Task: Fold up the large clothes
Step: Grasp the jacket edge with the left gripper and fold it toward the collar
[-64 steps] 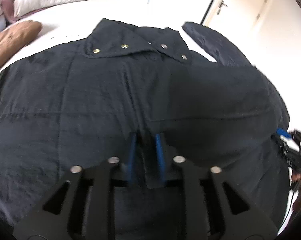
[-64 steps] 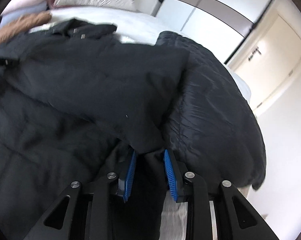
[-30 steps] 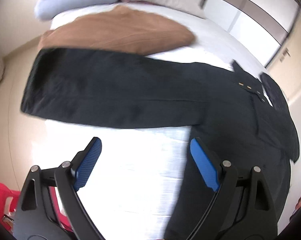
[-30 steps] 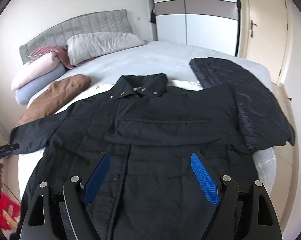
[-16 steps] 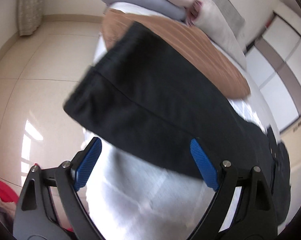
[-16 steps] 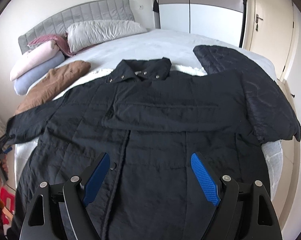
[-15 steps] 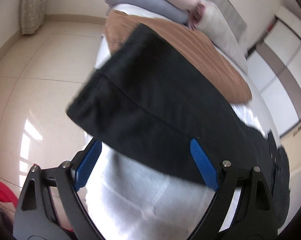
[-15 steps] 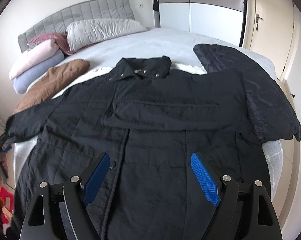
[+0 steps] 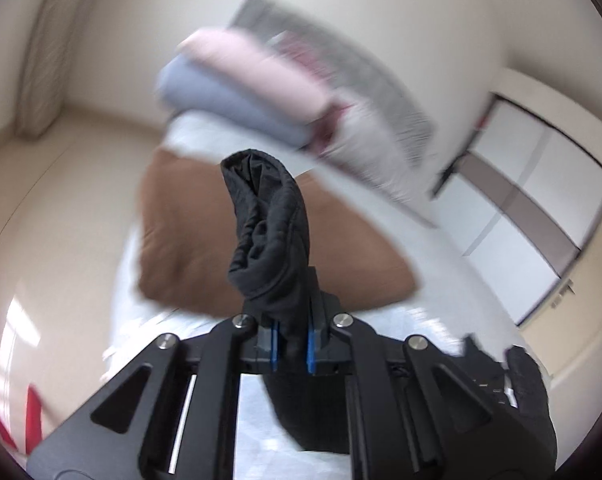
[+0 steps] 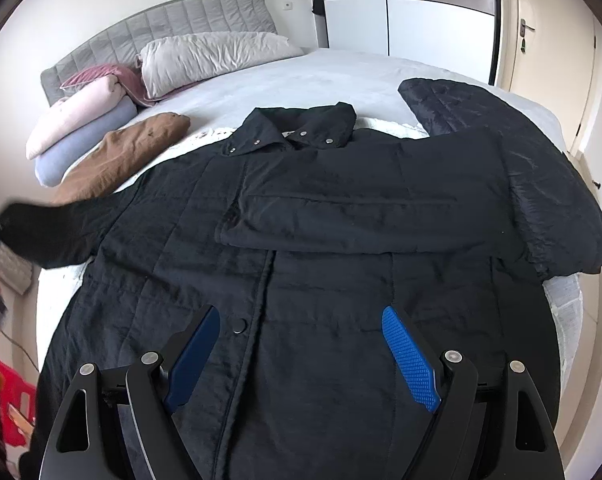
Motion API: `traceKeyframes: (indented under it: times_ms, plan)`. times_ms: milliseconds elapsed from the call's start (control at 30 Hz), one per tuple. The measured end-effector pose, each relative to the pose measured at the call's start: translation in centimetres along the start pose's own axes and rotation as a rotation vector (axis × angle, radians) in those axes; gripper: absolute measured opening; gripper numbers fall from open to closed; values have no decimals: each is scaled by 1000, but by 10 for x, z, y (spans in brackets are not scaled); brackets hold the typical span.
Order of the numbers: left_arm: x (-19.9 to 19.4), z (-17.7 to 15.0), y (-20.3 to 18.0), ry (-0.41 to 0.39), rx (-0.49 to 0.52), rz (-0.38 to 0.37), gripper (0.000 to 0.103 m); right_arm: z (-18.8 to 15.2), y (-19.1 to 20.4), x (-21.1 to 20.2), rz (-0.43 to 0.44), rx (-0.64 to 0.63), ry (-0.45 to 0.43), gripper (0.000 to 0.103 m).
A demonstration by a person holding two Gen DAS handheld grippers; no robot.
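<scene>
A large black quilted jacket (image 10: 341,264) lies face up on the white bed (image 10: 321,76), collar toward the headboard. Its right sleeve is folded across the chest. My left gripper (image 9: 291,340) is shut on the cuff of the left sleeve (image 9: 271,232), which bunches up between the jaws, lifted off the bed. In the right wrist view that sleeve (image 10: 49,232) stretches out past the bed's left edge. My right gripper (image 10: 301,354) is open and empty, hovering above the jacket's lower front.
A brown garment (image 10: 121,156) lies left of the jacket's shoulder. Rolled pink and blue blankets (image 10: 77,128) and a grey pillow (image 10: 217,56) sit by the headboard. A second dark quilted garment (image 10: 461,100) lies at the right. A red object (image 10: 13,404) stands on the floor at the left.
My left gripper has closed on the left sleeve's cuff and lifted it; half a second ago it was open over the sleeve. My right gripper stays open, nearly still.
</scene>
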State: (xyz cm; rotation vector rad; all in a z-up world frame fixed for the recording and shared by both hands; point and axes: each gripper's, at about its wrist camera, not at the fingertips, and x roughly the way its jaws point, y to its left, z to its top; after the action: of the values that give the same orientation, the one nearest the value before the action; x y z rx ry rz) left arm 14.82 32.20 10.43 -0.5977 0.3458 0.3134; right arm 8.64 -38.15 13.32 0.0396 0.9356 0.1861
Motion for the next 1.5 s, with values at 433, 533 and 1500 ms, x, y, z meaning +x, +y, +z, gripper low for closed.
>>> traceKeyframes:
  times_ms: [433,533,1500]
  plan:
    - [-9,-56,-233,137,165,-421,10,0,-1,-1,54,-2,-22,85]
    - [1,-91,-268,216,217,-471,10,0,-9,3,57,30,-17,85]
    - [14,-115,-165,530,643,-383,72,50,-6,136,348,380,213,77]
